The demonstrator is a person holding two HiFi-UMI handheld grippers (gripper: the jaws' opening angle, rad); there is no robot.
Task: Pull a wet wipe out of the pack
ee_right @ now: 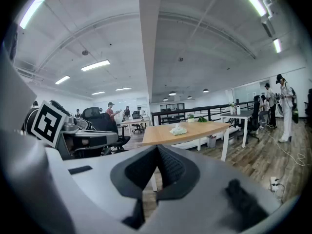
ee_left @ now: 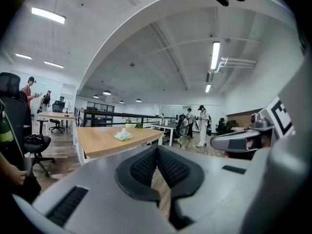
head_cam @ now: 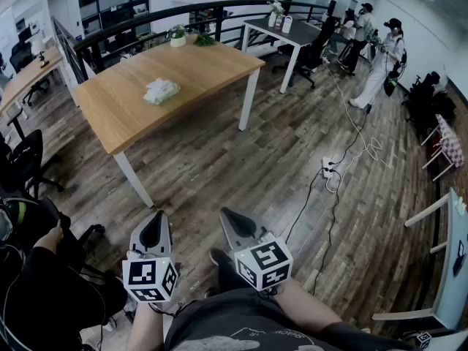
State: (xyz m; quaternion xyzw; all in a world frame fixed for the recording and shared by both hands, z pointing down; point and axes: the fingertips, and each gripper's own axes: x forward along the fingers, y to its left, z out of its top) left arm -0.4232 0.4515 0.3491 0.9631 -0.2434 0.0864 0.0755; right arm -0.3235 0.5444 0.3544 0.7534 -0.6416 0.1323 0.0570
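The wet wipe pack [head_cam: 161, 91], pale with a white wipe sticking up from it, lies in the middle of a wooden table [head_cam: 124, 112] well ahead of me. Both grippers hang low over the floor, far short of the table. In the head view my left gripper [head_cam: 156, 223] and right gripper [head_cam: 231, 219] point toward the table, side by side. The left gripper [ee_left: 157, 153] has its dark pads pressed together with nothing between them; the pack [ee_left: 124, 136] shows beyond. The right gripper [ee_right: 157, 153] is likewise shut and empty, with the pack [ee_right: 178, 129] ahead.
A small potted plant [head_cam: 178, 36] stands at the table's far edge. A white table [head_cam: 281, 31] with chairs is behind it. People [head_cam: 380, 57] stand at the far right. A power strip [head_cam: 328, 168] with cables lies on the wooden floor. A seated person [head_cam: 36, 269] is at my left.
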